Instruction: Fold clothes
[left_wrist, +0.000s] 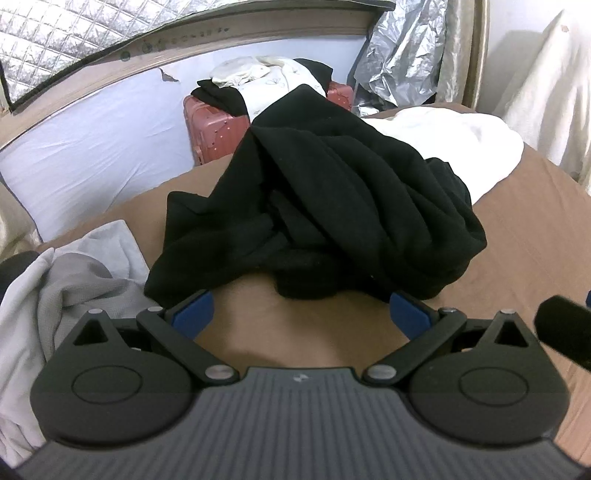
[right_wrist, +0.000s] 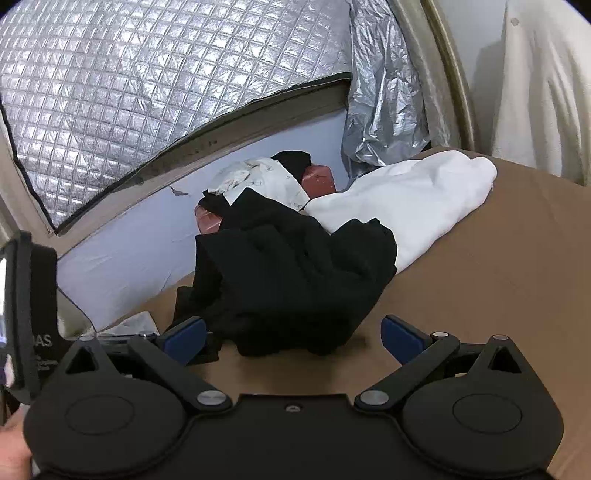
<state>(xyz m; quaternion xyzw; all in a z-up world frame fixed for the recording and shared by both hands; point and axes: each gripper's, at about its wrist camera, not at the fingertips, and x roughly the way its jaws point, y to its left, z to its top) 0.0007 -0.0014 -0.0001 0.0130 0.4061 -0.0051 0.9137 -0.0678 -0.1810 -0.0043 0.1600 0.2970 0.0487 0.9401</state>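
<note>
A crumpled black garment (left_wrist: 321, 206) lies in a heap on the brown bed sheet (left_wrist: 517, 251). My left gripper (left_wrist: 301, 314) is open just in front of its near edge, blue pads wide apart with only sheet between them. The right wrist view shows the same black garment (right_wrist: 295, 273) from a bit farther back. My right gripper (right_wrist: 293, 338) is open too, its fingers straddling the heap's near edge without holding it.
A grey garment (left_wrist: 62, 295) lies at the left and a white garment (left_wrist: 454, 147) (right_wrist: 406, 199) behind the black heap. A pink suitcase (left_wrist: 214, 129) with clothes piled on it stands beyond the bed. Silver quilted material (right_wrist: 147, 92) covers the wall.
</note>
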